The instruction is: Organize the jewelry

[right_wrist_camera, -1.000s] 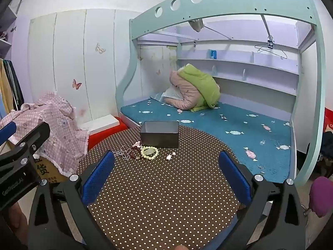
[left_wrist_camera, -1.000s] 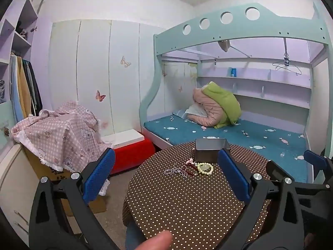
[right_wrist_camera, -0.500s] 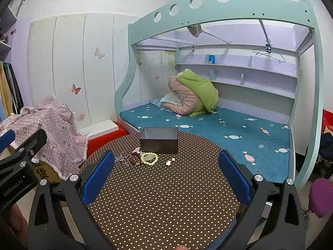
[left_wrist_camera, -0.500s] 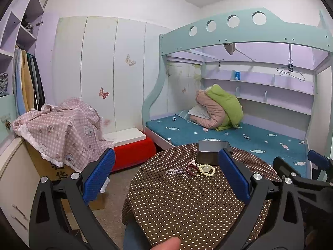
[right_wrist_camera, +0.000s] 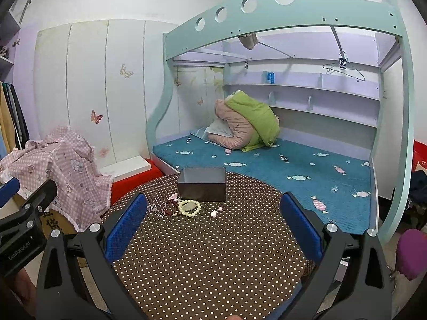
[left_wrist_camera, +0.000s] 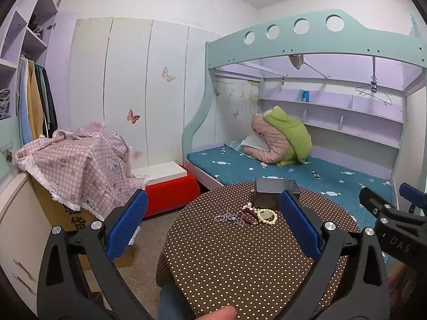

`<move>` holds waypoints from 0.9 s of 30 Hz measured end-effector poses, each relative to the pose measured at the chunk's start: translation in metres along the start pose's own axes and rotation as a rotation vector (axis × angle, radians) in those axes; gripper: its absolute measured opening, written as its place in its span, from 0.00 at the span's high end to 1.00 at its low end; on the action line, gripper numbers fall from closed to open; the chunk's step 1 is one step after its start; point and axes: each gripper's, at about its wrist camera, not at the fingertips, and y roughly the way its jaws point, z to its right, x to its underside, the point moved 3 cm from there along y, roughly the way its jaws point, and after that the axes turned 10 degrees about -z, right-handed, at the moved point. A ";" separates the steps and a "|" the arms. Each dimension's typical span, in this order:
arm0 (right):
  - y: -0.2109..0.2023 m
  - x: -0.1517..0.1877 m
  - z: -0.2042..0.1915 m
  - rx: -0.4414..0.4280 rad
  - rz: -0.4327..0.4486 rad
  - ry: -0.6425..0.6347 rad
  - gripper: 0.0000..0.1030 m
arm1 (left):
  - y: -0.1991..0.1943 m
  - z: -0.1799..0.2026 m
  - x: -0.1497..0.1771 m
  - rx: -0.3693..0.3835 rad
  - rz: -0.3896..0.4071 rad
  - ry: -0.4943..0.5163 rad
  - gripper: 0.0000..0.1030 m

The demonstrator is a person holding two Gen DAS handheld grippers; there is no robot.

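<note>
A dark grey open box (right_wrist_camera: 202, 188) stands at the far side of a round table with a brown polka-dot cloth (right_wrist_camera: 208, 253). In front of it lie a cream bead bracelet (right_wrist_camera: 189, 207), a dark red bead string (right_wrist_camera: 167, 211), a pale chain (right_wrist_camera: 156, 208) and small pink pieces (right_wrist_camera: 216, 211). The box (left_wrist_camera: 275, 192) and jewelry (left_wrist_camera: 264, 216) also show in the left wrist view. My left gripper (left_wrist_camera: 213, 226) and right gripper (right_wrist_camera: 213, 226) are both open and empty, held above the near part of the table, well short of the jewelry.
A teal bunk bed (right_wrist_camera: 267, 160) with bundled bedding (right_wrist_camera: 245, 122) stands behind the table. A red-and-white box (left_wrist_camera: 165, 184) and a carton under a pink checked cloth (left_wrist_camera: 77, 160) are at left. Clothes hang at far left (left_wrist_camera: 34, 101).
Both grippers have drawn back and risen slightly, so the table and jewelry look a little farther away. Both stay open. The jewelry and box have not moved.
</note>
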 end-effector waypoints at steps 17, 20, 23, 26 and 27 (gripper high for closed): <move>-0.005 -0.013 -0.014 -0.001 0.036 -0.031 0.07 | 0.002 -0.007 -0.010 0.014 0.032 -0.022 0.05; -0.008 -0.016 -0.015 -0.004 0.044 -0.034 0.07 | 0.000 -0.006 -0.009 0.015 0.037 -0.021 0.05; -0.008 -0.018 -0.014 -0.004 0.046 -0.032 0.07 | 0.000 -0.005 -0.008 0.014 0.037 -0.022 0.05; -0.007 -0.018 -0.014 -0.004 0.047 -0.027 0.07 | 0.000 -0.007 -0.007 0.014 0.038 -0.019 0.05; -0.007 -0.018 -0.014 -0.005 0.045 -0.026 0.07 | 0.000 -0.006 -0.006 0.013 0.037 -0.018 0.05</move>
